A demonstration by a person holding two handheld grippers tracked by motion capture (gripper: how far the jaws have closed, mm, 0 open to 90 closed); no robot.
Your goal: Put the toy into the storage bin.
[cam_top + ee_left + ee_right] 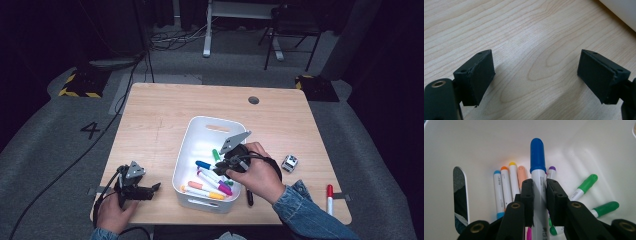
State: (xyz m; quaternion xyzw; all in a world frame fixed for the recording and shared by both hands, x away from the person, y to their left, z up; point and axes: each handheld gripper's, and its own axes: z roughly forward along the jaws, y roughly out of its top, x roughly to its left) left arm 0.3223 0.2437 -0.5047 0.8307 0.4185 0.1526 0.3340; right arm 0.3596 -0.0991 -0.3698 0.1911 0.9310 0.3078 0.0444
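Pale wooden table (150, 115): the blue-capped marker (537, 177) is clamped between the right gripper (539, 195) jaws, lengthwise, cap forward, over the white bin (192, 132). The left gripper (535, 75) is gaping, empty, near the front-left corner.

Glossy white plastic bin (486, 145); matt pale wood table (529, 32); smooth plastic blue-capped marker (538, 162).

From my seat, the left half of the wooden table (150, 130) lies bare, and my left gripper (150, 190) sits over it with jaws wide apart and plain wood between them. The white bin (190, 145) blocks the middle; its walls hem my right gripper (539, 195), and loose markers (509, 182) crowd its floor. Right of the bin, a black pen (249, 197), a small grey gadget (289, 163) and a red-capped marker (329, 199) narrow the passage.
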